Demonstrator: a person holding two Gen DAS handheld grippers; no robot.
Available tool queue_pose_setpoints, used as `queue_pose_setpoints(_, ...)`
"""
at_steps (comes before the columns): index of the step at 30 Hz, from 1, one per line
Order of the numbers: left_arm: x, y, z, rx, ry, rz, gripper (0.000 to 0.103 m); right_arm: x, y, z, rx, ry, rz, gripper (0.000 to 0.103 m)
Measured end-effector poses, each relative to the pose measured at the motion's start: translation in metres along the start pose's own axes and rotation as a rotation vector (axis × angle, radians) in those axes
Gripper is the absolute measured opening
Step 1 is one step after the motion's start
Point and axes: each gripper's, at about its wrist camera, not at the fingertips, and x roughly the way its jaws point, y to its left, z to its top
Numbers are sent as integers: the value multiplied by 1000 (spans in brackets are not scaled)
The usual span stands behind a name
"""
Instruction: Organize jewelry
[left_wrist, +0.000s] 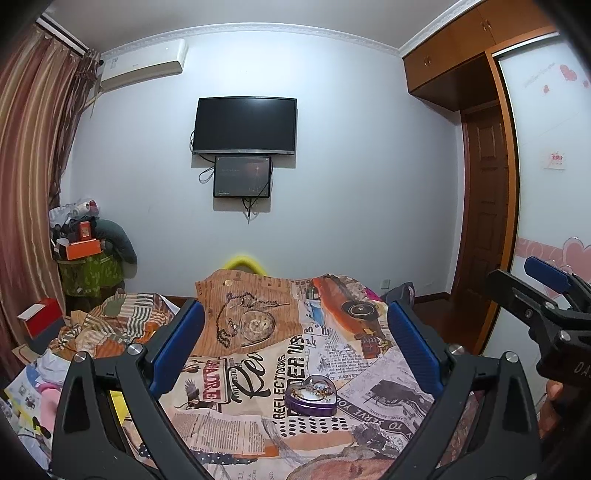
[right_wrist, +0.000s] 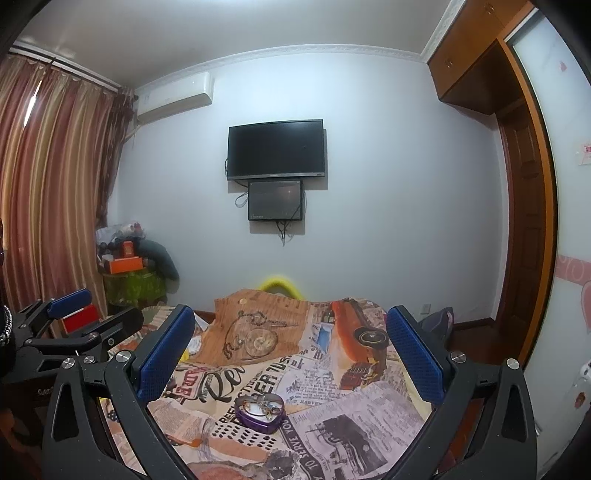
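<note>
A purple heart-shaped tin (left_wrist: 312, 397) lies open on the newspaper-print bedspread (left_wrist: 236, 417), with a tangle of gold and silver jewelry inside. It also shows in the right wrist view (right_wrist: 260, 408). My left gripper (left_wrist: 295, 343) is open and empty, above and behind the tin. My right gripper (right_wrist: 291, 347) is open and empty too, the tin lying between and below its fingers. The right gripper appears at the right edge of the left wrist view (left_wrist: 546, 295); the left gripper appears at the left of the right wrist view (right_wrist: 70, 314).
Rumpled bedding and clothes (left_wrist: 107, 325) lie left of the bed. A red box (left_wrist: 40, 317) and a pile with an orange box (left_wrist: 79, 249) stand by the curtain. A TV (left_wrist: 245, 125) hangs on the far wall. A wardrobe and door (left_wrist: 484, 206) are at right.
</note>
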Motion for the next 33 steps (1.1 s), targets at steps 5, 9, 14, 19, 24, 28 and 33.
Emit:
queue_pose_setpoints(5,5,-1,-3,0,16,0,100,2,0,-1,5,20,4,103)
queue_pose_setpoints(9,8,-1,-4,-1,27,-2,100,3,0,-2,2,31,2,103)
queue_pose_setpoints(14,11,-1,-5,-9,35,-7,100,3,-1,-1,8,39,-1,103)
queue_pose_setpoints(19,13,-1,-6,-14,39,-8,100,5,-3,1,14,47,-2,103)
queue_pose_setpoints(24,15,1,-6,-19,47,-11,100,7,-4,0,16,55,-2,103)
queue_pose_setpoints(28,16,1,-6,-19,49,-14,100,8,-4,0,18,60,1,103)
queue_pose_setpoints(33,16,2,-7,-20,52,-18,100,8,-4,0,18,61,0,103)
